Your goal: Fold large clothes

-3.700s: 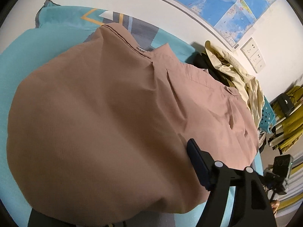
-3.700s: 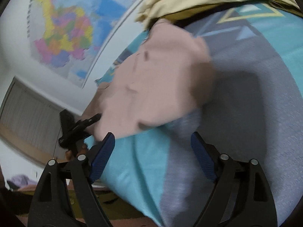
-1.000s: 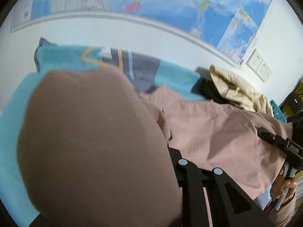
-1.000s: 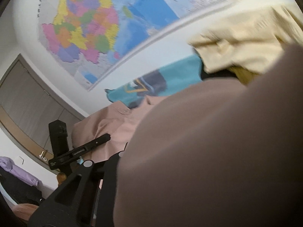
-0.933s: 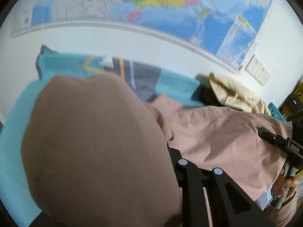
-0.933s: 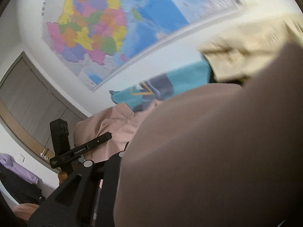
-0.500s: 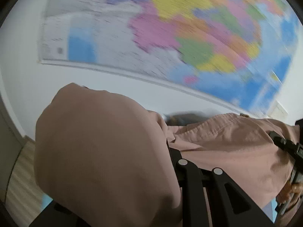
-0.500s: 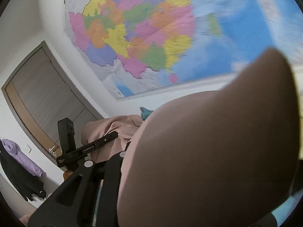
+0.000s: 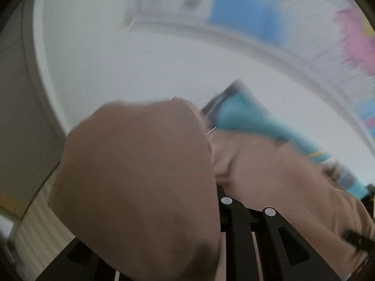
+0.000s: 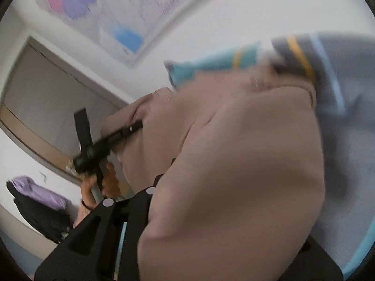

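A large pinkish-brown garment (image 9: 140,175) bulges up over my left gripper (image 9: 214,187), which is shut on a fold of it; the cloth hides the left finger. The rest of the garment trails right over the teal bedspread (image 9: 241,114). In the right wrist view the same garment (image 10: 234,164) billows over my right gripper (image 10: 178,164). Its jaws are opening with cloth still between them, and the fingertips are hidden. That view also shows the left gripper (image 10: 138,125), clamped on the garment's far edge, with a hand (image 10: 89,192) on its handle. Both views are blurred.
A coloured wall map (image 9: 257,7) hangs above the bed. A grey door panel (image 10: 46,107) stands at the left, with purple and black clothes (image 10: 35,194) hanging below it. The grey part of the bedspread (image 10: 351,93) lies to the right. Striped floor (image 9: 35,234) shows at lower left.
Both grippers have swept across the bed with the garment still in them and tipped downward. The map has slid up and the bedspread's end has come into view. The beige clothes pile is gone.
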`<control>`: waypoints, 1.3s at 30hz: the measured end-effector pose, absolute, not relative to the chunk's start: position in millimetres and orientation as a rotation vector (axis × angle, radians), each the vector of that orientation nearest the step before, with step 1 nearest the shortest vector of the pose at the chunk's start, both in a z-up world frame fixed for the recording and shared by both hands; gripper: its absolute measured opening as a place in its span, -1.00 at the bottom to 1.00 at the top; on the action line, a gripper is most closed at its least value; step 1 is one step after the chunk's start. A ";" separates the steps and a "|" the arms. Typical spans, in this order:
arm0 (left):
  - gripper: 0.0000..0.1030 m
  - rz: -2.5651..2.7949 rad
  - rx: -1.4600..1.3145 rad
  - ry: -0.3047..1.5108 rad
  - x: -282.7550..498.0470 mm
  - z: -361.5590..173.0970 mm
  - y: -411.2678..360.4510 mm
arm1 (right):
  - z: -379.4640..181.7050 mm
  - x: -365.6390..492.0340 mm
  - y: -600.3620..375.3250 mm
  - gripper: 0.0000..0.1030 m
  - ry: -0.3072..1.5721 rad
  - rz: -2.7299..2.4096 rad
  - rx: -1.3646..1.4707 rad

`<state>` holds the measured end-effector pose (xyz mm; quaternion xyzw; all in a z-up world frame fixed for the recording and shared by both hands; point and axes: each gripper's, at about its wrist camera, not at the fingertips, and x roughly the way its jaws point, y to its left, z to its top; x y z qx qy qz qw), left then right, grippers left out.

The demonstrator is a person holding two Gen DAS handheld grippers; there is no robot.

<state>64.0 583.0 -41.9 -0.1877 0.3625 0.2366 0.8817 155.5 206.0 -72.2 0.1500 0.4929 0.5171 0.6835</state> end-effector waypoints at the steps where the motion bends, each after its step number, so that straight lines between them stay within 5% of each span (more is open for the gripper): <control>1: -0.61 0.497 -0.404 0.756 60.8 -47.5 587.4 | -76.2 154.8 199.8 -0.40 1.108 1.159 0.336; 4: -0.44 0.480 -0.450 0.753 52.8 -52.8 596.2 | -77.6 157.9 170.0 0.06 1.111 1.151 0.390; 8: -0.38 0.457 -0.427 0.763 55.3 -52.9 591.9 | -77.6 173.3 144.3 0.16 1.118 1.115 0.435; 9: -0.37 0.458 -0.421 0.766 55.3 -53.7 591.1 | -80.6 176.4 141.1 0.15 1.125 1.118 0.455; 11: -0.37 0.460 -0.424 0.771 54.9 -54.7 592.2 | -89.2 173.2 141.0 -0.47 1.139 1.112 0.454; 12: -0.37 0.460 -0.428 0.772 54.9 -55.0 592.4 | -90.7 174.3 144.1 -0.61 1.144 1.115 0.439; 16: -0.59 0.477 -0.422 0.776 63.8 -50.9 596.8 | -70.9 170.8 161.1 -0.82 1.066 1.127 0.420; 24: -0.54 0.518 -0.414 0.777 70.4 -55.1 605.5 | -71.4 158.5 171.3 -0.79 1.079 1.113 0.266; 39: -0.35 0.600 -0.225 0.746 38.8 -39.2 569.2 | -63.3 157.7 157.2 -0.38 1.065 1.063 0.173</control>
